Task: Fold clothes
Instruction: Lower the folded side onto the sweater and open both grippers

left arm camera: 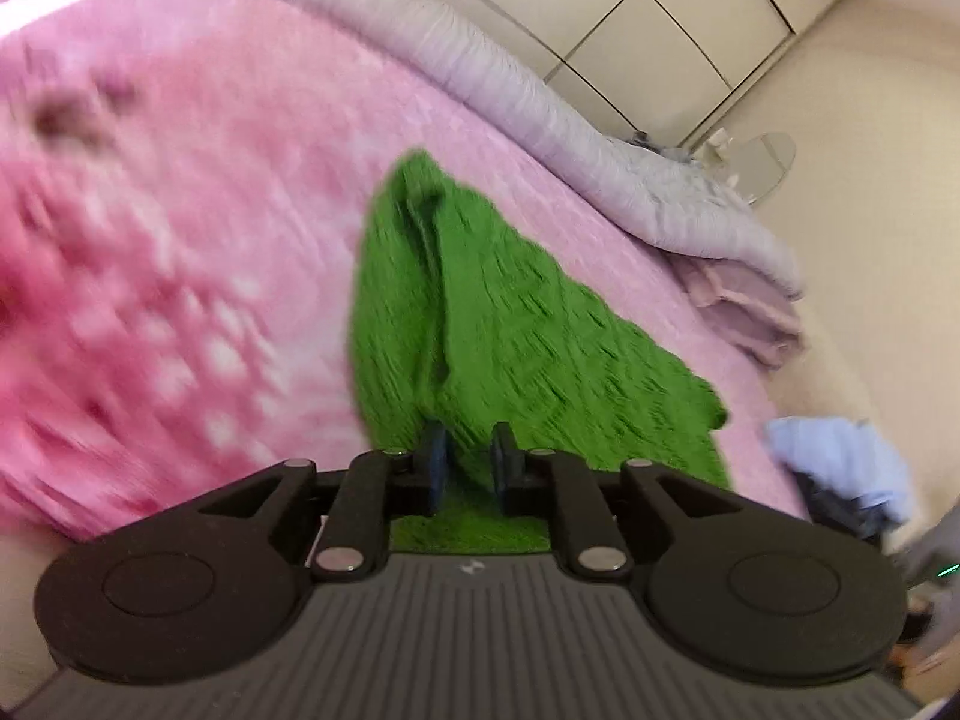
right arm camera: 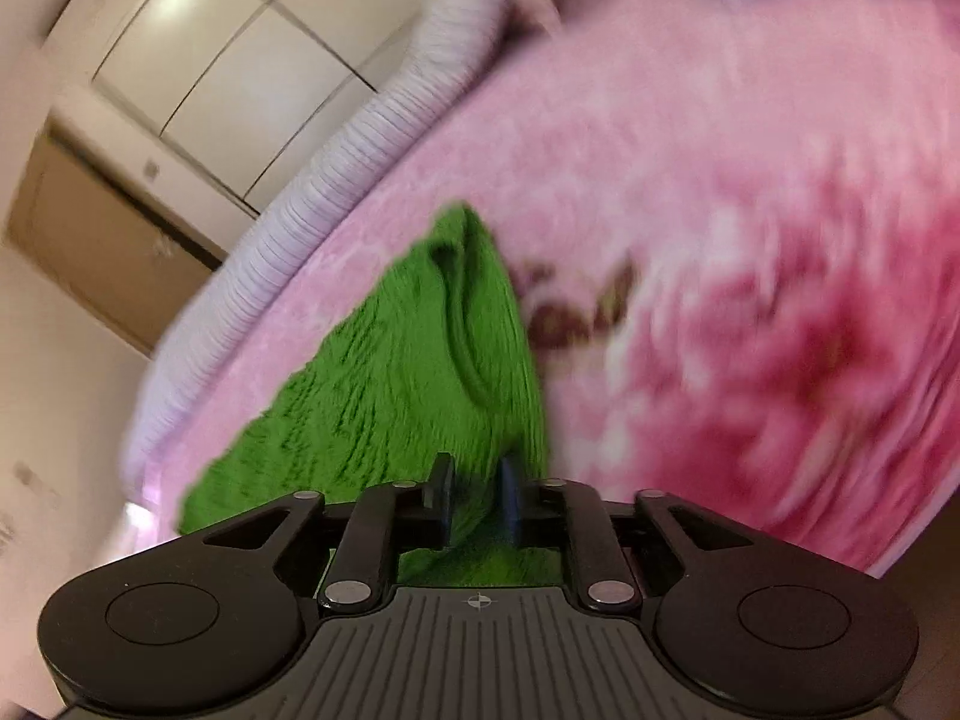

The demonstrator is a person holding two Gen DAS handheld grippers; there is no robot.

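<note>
On the pink bed (left arm camera: 252, 192) you hold the green garment (left arm camera: 498, 312) by its near edge, left gripper (left arm camera: 469, 459) and right gripper (right arm camera: 477, 495) fingers each narrowly pinching cloth, mid-fold; next, likely carry that edge across evenly.

A bed (left arm camera: 198, 228) under a pink flowered blanket, a rolled lavender quilt (left arm camera: 540, 96) along its far edge, stands before pale panelled wardrobe doors (left arm camera: 678, 6) and cream walls (left arm camera: 870, 228).
</note>
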